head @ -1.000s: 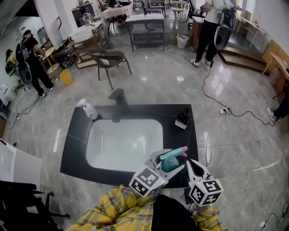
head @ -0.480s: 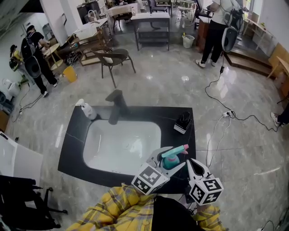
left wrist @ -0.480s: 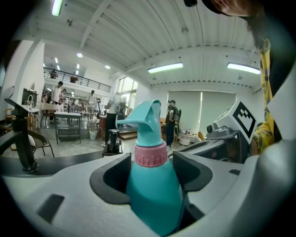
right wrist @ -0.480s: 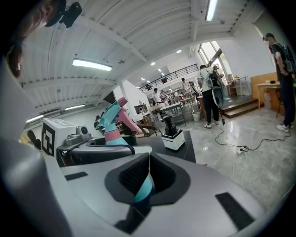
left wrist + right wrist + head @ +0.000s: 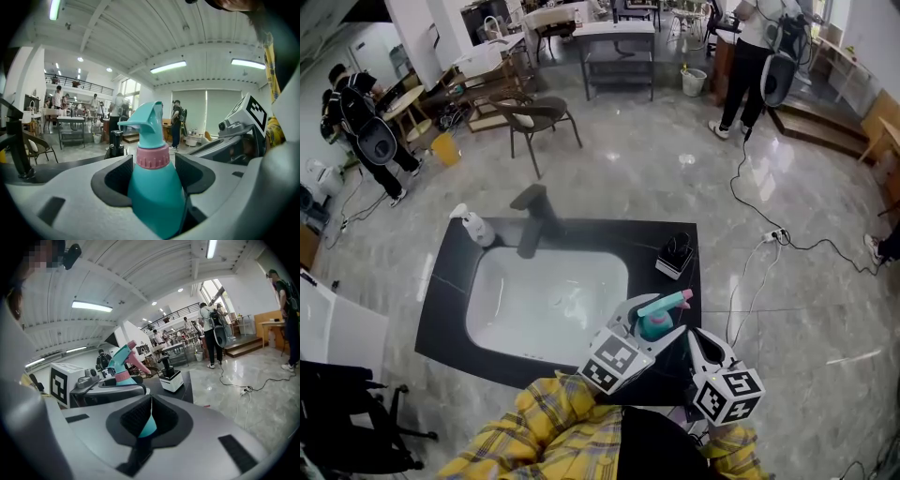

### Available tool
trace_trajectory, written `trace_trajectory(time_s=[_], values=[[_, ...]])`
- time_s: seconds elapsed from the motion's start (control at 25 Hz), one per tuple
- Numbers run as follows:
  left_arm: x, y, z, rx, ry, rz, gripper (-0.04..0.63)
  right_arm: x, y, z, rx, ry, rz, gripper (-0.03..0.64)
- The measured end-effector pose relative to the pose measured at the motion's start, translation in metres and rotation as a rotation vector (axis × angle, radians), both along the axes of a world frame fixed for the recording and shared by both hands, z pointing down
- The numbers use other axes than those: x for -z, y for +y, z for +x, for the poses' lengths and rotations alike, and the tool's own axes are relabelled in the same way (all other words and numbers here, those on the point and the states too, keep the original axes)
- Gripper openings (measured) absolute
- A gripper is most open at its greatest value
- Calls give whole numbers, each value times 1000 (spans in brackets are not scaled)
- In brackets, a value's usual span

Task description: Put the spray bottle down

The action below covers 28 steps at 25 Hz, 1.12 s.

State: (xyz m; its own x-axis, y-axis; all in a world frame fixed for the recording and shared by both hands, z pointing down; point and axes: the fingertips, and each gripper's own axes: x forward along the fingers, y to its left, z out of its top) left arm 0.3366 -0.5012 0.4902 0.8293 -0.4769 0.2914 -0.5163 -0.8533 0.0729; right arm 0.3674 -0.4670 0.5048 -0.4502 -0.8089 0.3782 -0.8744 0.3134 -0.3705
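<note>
Lower centre of the head view: the left gripper [image 5: 651, 325] clamps the teal spray bottle [image 5: 659, 314] above the black counter [image 5: 450, 281]. The right gripper [image 5: 695, 337] sits beside it, jaws pressed together, empty.

The basin [image 5: 548, 300] sits in the counter [image 5: 441, 281]. From the basin, the faucet [image 5: 532, 217] stands at 12 o'clock, the soap bottle [image 5: 474, 226] at 10 and a small box [image 5: 675, 255] at 2. The spray bottle [image 5: 658, 317] is at 4, between the left gripper's [image 5: 654, 320] jaws, with the right gripper [image 5: 701, 345] just beside it.

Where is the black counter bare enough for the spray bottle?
Bare: the counter left of the basin, nearer than the soap bottle; and its right strip between the boxed dispenser and the left gripper holding the spray bottle. Crowded: the back edge around the faucet.
</note>
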Motion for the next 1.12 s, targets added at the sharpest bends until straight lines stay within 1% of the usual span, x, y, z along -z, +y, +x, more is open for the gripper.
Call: trace_trajectory(time_s=[0.24, 0.4, 0.6, 0.76, 0.88, 1.0, 1.12], values=[[-5, -10, 8, 12, 2, 34, 278, -3, -5, 8, -3, -5, -4, 6], [-7, -18, 11, 31, 10, 50, 278, -4, -7, 7, 2, -8, -5, 6], [-9, -23, 17, 40, 2, 79, 278, -5, -10, 6, 14, -6, -8, 8], [-10, -22, 21, 32, -23, 107, 278, -5, -9, 5, 20, -10, -10, 8], [-13, -22, 23, 29, -45, 108, 278, -6, -9, 7, 18, -14, -9, 8], [-10, -22, 23, 35, -40, 128, 279, -5, -7, 9, 12, -18, -7, 8], [-3, -21, 20, 40, -17, 146, 279, -5, -4, 9, 9, -14, -5, 6]])
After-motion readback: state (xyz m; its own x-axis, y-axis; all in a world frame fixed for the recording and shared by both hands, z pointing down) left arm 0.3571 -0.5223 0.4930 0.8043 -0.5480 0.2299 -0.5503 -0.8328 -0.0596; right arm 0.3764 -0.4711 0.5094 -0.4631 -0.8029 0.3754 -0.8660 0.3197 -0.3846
